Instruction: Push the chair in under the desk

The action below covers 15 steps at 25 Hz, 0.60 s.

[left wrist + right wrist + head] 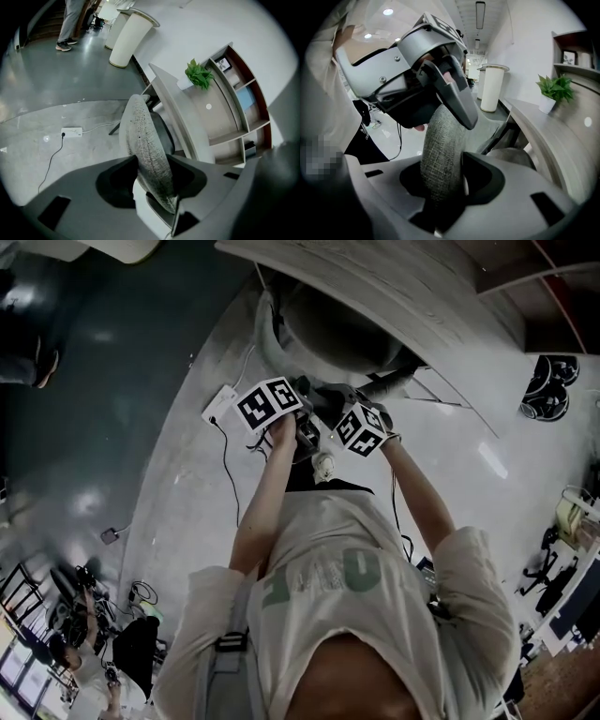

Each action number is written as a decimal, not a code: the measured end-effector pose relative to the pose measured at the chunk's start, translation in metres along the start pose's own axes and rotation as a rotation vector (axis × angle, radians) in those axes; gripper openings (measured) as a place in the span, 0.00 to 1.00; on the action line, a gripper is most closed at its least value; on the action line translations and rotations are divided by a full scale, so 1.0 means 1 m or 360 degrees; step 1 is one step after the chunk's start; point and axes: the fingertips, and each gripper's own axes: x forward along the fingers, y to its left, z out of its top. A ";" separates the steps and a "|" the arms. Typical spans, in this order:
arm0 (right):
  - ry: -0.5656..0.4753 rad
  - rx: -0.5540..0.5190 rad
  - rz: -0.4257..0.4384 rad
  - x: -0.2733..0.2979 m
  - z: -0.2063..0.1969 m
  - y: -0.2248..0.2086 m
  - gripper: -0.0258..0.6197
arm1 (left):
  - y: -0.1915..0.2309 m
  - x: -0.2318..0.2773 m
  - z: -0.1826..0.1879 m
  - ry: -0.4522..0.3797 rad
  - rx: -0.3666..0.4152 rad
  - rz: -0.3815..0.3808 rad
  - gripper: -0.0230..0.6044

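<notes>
The grey fabric chair (274, 338) stands tucked against the curved light desk (394, 287), its seat under the desktop. Both grippers sit side by side over the top edge of the backrest (143, 136). My left gripper (298, 423) straddles that edge in the left gripper view (152, 161), jaws open with the fabric loosely between them. My right gripper (330, 425) straddles the same edge (440, 164), also open around the backrest (440, 140). The left gripper's body (422, 70) fills the upper part of the right gripper view.
A white power strip (220, 404) with its cable lies on the floor left of the chair. A potted plant (199, 75) stands on the desk beside shelves. A white cylindrical stand (131, 37) and a standing person (70, 23) are farther off.
</notes>
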 end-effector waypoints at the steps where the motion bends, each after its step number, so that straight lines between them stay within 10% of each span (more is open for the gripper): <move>1: 0.0013 0.0030 0.0005 0.000 -0.001 0.000 0.25 | 0.000 0.000 0.000 -0.0008 -0.0004 -0.0012 0.34; 10: 0.0072 -0.0020 -0.0140 -0.022 0.020 0.008 0.26 | -0.003 -0.031 0.008 -0.0106 -0.0029 -0.0160 0.34; 15: -0.0170 -0.0023 -0.0214 -0.061 0.077 0.007 0.26 | -0.023 -0.086 0.042 -0.0337 0.0000 -0.0314 0.34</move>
